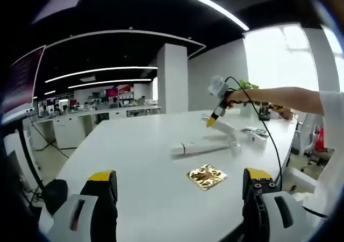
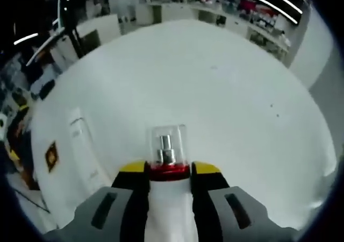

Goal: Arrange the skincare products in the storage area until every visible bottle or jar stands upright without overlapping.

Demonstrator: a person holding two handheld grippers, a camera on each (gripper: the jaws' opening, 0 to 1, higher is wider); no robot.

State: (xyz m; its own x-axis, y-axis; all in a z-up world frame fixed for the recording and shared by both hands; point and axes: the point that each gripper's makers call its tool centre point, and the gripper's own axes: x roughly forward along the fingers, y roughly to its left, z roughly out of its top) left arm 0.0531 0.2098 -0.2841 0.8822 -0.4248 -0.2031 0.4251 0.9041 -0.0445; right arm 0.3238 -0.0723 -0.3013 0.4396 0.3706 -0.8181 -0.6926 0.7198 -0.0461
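Observation:
A white spray bottle (image 2: 168,150) with a red collar and a clear cap is clamped between the yellow-tipped jaws of my right gripper (image 2: 168,169), above the white table (image 2: 215,80). In the left gripper view the right gripper (image 1: 213,118) hangs over the far part of the table, held by a person's arm (image 1: 285,98). Below it lie a long white box (image 1: 201,145) and a white bottle (image 1: 232,140) on its side. A flat gold square packet (image 1: 207,176) lies nearer. My left gripper (image 1: 180,183) is open with nothing between its jaws, low over the near table edge.
Small items (image 1: 257,134) sit near the table's far right edge. The long white box (image 2: 80,132) and gold packet (image 2: 51,155) show at the left of the right gripper view. Office desks (image 1: 80,123) and a pillar (image 1: 172,78) stand behind.

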